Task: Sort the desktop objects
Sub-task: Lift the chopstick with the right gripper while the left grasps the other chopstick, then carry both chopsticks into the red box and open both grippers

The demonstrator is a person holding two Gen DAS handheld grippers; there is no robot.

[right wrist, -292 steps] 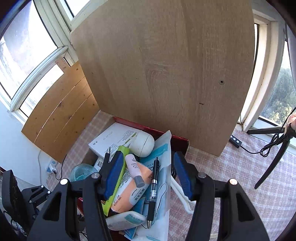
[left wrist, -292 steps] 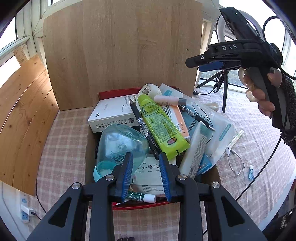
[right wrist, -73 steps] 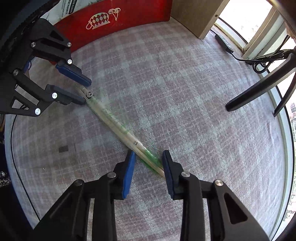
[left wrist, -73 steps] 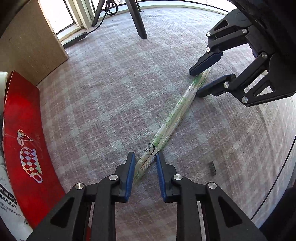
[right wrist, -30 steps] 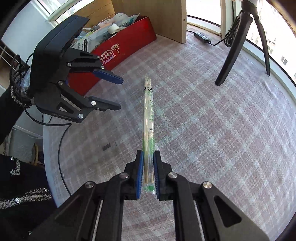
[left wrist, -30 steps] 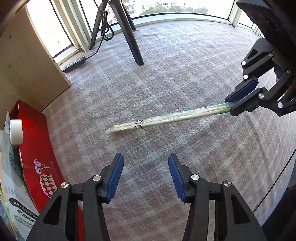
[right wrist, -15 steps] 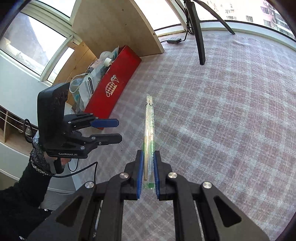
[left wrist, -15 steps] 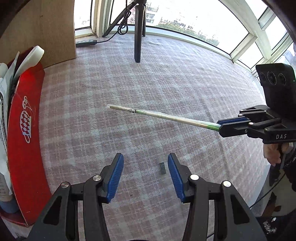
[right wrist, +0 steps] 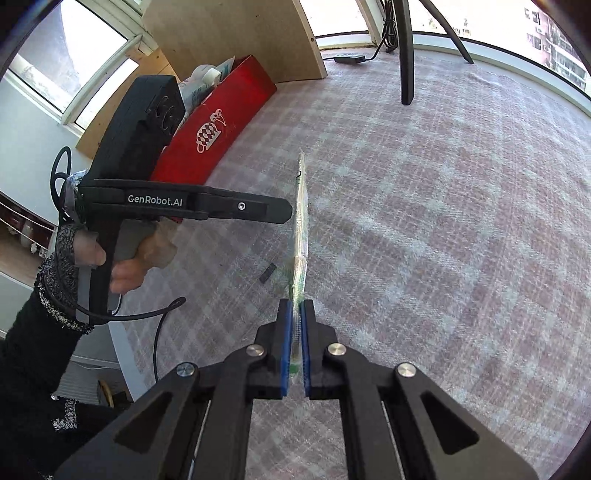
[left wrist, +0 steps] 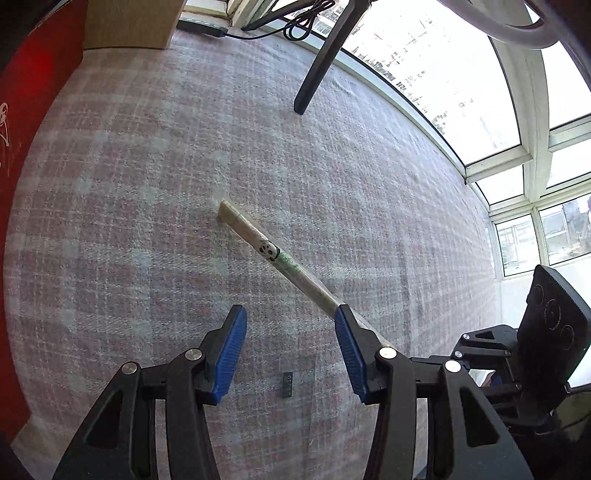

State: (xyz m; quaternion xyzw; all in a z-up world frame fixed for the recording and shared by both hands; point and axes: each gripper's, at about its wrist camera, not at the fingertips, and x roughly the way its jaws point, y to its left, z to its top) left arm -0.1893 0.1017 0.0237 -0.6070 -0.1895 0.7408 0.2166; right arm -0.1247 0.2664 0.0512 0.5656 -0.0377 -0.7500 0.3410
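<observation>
A pair of wrapped chopsticks (right wrist: 301, 221) in a clear sleeve with green print and a panda sticks out forward from my right gripper (right wrist: 294, 339), which is shut on its near end and holds it above the checked tablecloth. In the left wrist view the chopsticks (left wrist: 269, 251) run from the middle of the cloth down to the right, behind my right finger. My left gripper (left wrist: 288, 350) is open and empty, close beside the chopsticks; it also shows in the right wrist view (right wrist: 273, 210) at the left.
A red box (right wrist: 221, 122) full of desk items stands at the far left against a wooden board (right wrist: 240, 33). A black tripod leg (right wrist: 404, 55) stands at the back. A small dark tag (left wrist: 287, 384) lies on the cloth.
My right gripper has kept hold of the chopsticks. My left gripper has swung closer to them, so its right finger now overlaps their near part.
</observation>
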